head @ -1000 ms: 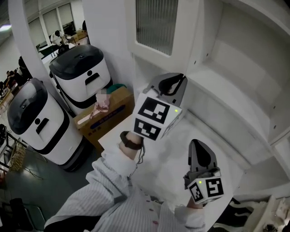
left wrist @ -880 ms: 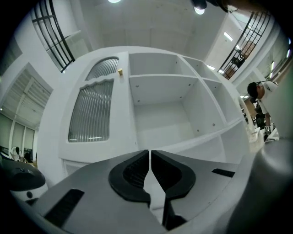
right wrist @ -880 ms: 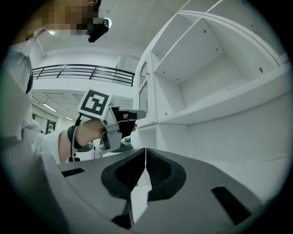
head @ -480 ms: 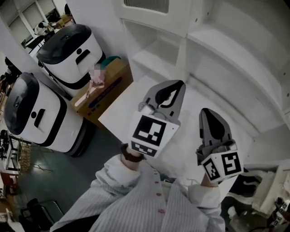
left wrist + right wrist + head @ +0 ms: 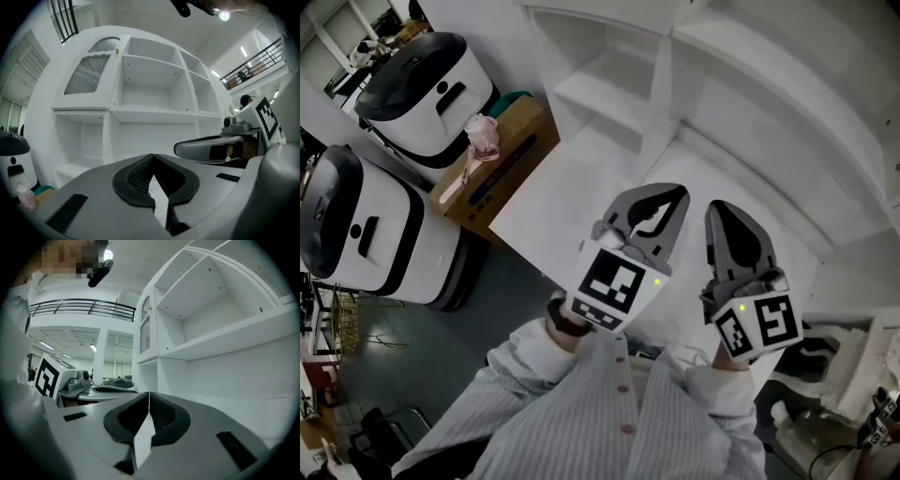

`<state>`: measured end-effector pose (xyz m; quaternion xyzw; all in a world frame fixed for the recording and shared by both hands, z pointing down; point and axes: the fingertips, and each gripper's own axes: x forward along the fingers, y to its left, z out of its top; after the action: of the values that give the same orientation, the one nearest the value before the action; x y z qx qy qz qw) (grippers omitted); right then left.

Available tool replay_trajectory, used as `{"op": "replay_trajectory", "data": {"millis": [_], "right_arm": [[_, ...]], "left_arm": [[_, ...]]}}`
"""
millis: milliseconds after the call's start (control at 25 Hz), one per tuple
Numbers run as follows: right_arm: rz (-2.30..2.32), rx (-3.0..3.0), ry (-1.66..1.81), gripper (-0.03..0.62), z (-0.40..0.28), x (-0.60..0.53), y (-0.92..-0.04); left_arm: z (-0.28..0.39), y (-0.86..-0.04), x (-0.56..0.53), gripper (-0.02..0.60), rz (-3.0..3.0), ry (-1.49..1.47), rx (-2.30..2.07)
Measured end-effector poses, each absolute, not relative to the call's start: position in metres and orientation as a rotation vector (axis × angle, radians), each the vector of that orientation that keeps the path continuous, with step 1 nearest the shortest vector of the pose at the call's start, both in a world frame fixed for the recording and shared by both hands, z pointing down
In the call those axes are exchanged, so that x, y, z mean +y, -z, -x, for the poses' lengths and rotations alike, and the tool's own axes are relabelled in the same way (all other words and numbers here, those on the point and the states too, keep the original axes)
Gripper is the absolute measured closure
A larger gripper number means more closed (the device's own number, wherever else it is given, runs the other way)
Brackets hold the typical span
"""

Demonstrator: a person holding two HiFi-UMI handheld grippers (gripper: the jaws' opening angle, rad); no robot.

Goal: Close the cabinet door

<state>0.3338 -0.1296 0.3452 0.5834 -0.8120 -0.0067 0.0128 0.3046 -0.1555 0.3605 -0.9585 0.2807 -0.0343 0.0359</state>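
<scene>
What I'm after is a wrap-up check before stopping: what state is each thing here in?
White cabinet door with ribbed glass panel: looks shut, flush with its frame.
Left gripper: jaws together, nothing between them.
Right gripper: jaws together, nothing between them.
White open shelves: bare.
Two white rounded machines with dark lids: lids down.
</scene>
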Motion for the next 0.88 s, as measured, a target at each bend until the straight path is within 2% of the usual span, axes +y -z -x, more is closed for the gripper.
{"op": "replay_trajectory", "data": {"millis": [880], "right_arm": [[-1.853,-2.503,-0.048,0.580,-0.346,-0.131,-0.356]], "left_arm": [[-0.318,-0.370,-0.154,0.571,2.947,0.146,0.803]]}}
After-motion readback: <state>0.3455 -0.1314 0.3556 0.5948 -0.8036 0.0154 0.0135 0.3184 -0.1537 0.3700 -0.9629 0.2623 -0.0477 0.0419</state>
